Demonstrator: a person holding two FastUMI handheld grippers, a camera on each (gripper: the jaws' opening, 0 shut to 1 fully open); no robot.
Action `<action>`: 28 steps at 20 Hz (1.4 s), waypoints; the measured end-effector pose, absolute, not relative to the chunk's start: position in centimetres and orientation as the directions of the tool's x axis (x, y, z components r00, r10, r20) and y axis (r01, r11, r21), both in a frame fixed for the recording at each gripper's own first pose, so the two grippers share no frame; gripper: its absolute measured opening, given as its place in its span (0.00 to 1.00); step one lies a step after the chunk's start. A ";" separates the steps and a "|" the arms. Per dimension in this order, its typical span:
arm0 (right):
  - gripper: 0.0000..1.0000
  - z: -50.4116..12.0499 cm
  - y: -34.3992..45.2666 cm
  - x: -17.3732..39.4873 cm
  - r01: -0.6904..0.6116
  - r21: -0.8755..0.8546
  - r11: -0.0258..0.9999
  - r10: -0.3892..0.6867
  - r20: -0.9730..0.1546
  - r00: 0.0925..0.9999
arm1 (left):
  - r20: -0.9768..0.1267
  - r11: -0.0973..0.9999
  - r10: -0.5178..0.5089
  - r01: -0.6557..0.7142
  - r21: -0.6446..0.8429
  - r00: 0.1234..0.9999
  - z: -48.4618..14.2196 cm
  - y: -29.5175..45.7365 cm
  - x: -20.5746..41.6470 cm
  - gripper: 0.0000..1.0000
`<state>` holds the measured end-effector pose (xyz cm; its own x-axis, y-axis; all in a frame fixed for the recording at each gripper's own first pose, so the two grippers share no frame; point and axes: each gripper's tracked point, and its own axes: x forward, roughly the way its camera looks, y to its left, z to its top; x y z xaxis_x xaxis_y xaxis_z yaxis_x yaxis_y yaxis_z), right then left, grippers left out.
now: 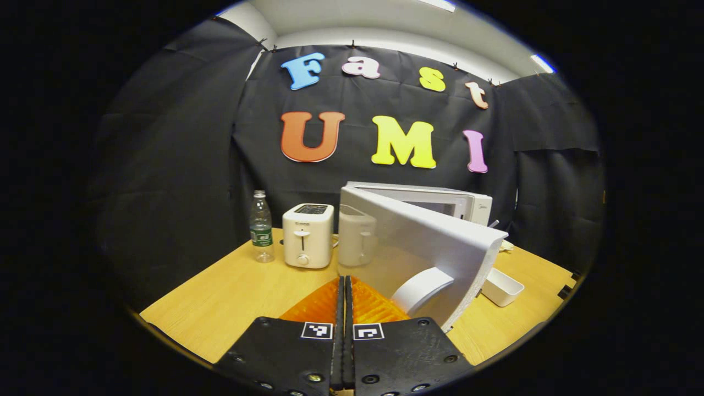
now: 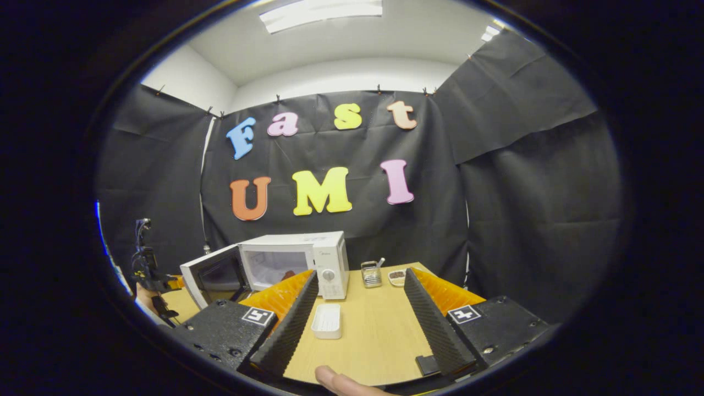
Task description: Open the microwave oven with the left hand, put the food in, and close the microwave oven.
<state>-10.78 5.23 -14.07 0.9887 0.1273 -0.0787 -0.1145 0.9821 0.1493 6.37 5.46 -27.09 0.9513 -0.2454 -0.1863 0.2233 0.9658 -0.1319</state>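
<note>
Microwave oven (image 2: 297,264): ahead of my right fingers, slightly left, on the table (image 2: 374,341); door (image 1: 418,247) swung partly open, handle (image 1: 421,289) just right of my left fingertips. Food: something dark inside, too small to name. Left gripper (image 1: 344,286): fingers pressed together, holding nothing. Right gripper (image 2: 360,300): fingers wide apart, empty. White tray (image 2: 326,320): between my right fingers. Toaster (image 1: 307,235), bottle (image 1: 261,226): ahead-left of my left fingers.

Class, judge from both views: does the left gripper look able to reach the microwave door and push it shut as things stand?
Probably yes. The left gripper, fingers together, is just beside the microwave door, which stands partly open; nothing lies between them.
</note>
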 end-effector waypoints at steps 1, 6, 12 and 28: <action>1.00 -14.2 5.2 -10.8 -0.113 0.147 0.983 0.126 -0.079 0.989 | -0.181 0.957 -0.278 0.256 -0.134 0.943 -27.1 4.4 6.6 0.00; 1.00 -14.8 5.1 -10.4 -0.107 0.157 0.982 0.122 -0.088 0.989 | -0.174 0.917 -0.389 0.362 -0.165 0.905 -27.5 -0.2 7.5 0.00; 0.99 -15.4 5.0 -10.0 -0.111 0.175 0.978 0.130 -0.098 0.987 | -0.172 0.877 -0.477 0.454 -0.156 0.862 -28.0 -6.0 9.3 0.00; 0.99 -15.7 4.9 -8.1 -0.156 0.176 0.972 0.170 -0.066 0.983 | -0.115 0.842 -0.519 0.483 -0.242 0.847 -26.3 -17.1 14.7 0.00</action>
<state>-8.15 4.87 -15.70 0.9833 0.1696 -0.0656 -0.1559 0.9719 0.1765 14.67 -17.06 -26.35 0.8468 -0.5193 -0.1152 0.4832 0.8415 -0.2416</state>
